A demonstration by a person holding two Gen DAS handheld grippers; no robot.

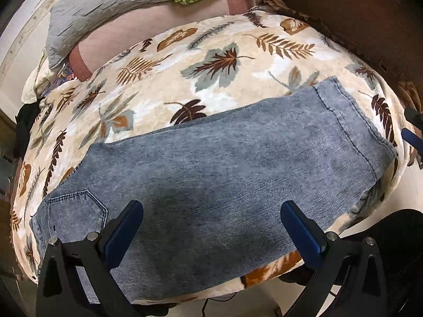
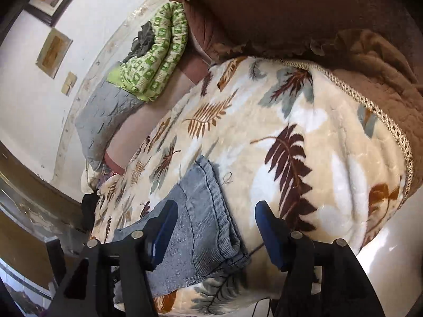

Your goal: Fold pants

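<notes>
The faded blue denim pants lie flat on a bed covered by a cream plush blanket printed with brown, tan and grey leaves. In the left wrist view the pants run lengthwise across the blanket near its front edge: the stitched back pocket sits at the lower left, and the hemmed leg ends reach toward the blanket's right edge.

The left gripper hangs above the middle of the pants, tilted steeply downward. Its jaws stand wide apart with nothing between the blue pads; only denim shows below them.

The right gripper is positioned over the hem end of the pants. Its jaws are apart, and the pads do not press on the cloth. The hem lies bunched in soft creases on the blanket between and below the jaws.

At the far side of the bed lie a grey quilted pillow and a folded green patterned quilt. A brown fleece cover lies beyond the leaf blanket. Part of the right gripper shows at the right edge of the left wrist view.
</notes>
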